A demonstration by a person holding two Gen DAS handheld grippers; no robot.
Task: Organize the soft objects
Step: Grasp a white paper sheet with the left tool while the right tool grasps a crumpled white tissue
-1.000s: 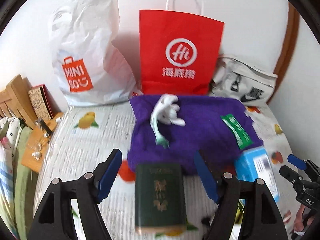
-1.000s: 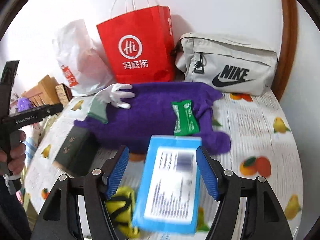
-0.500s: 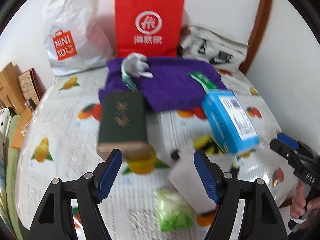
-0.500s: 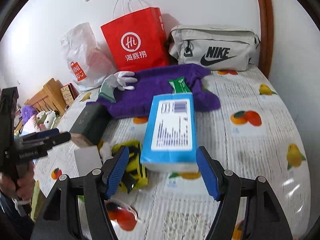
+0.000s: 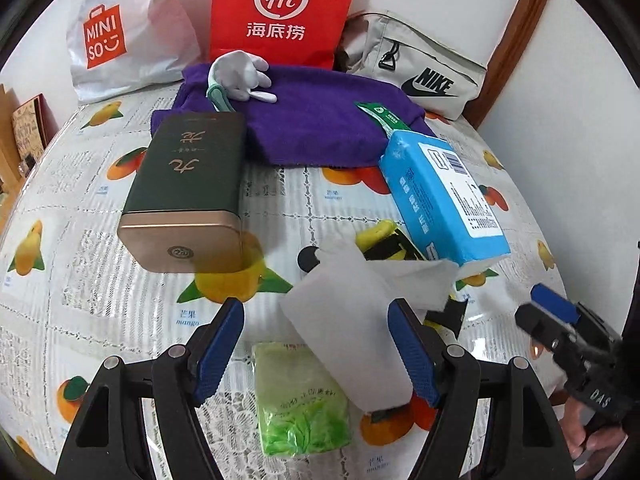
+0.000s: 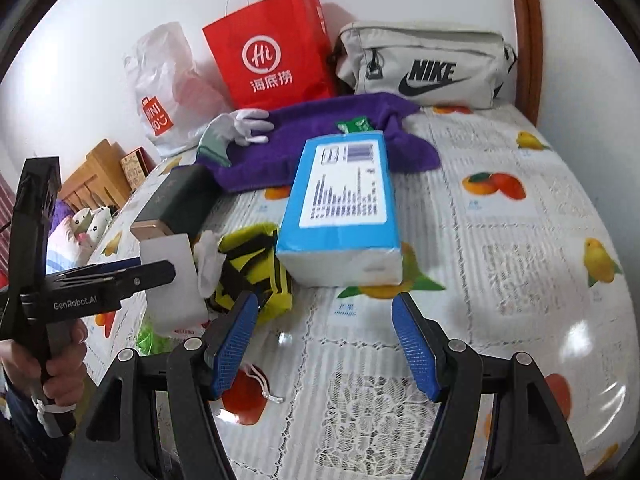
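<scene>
White foam block (image 5: 352, 332) is lying just ahead of the left gripper (image 5: 316, 350), between its spread blue pads, untouched; long axis running from the right pad away toward upper left. Green packet (image 5: 300, 400) is sitting directly under the gap. Blue tissue pack (image 6: 344, 204) is lying ahead of the right gripper (image 6: 324, 344), long axis pointing away toward the purple towel (image 6: 320, 140). Right jaws are standing released, gripping nothing.
</scene>
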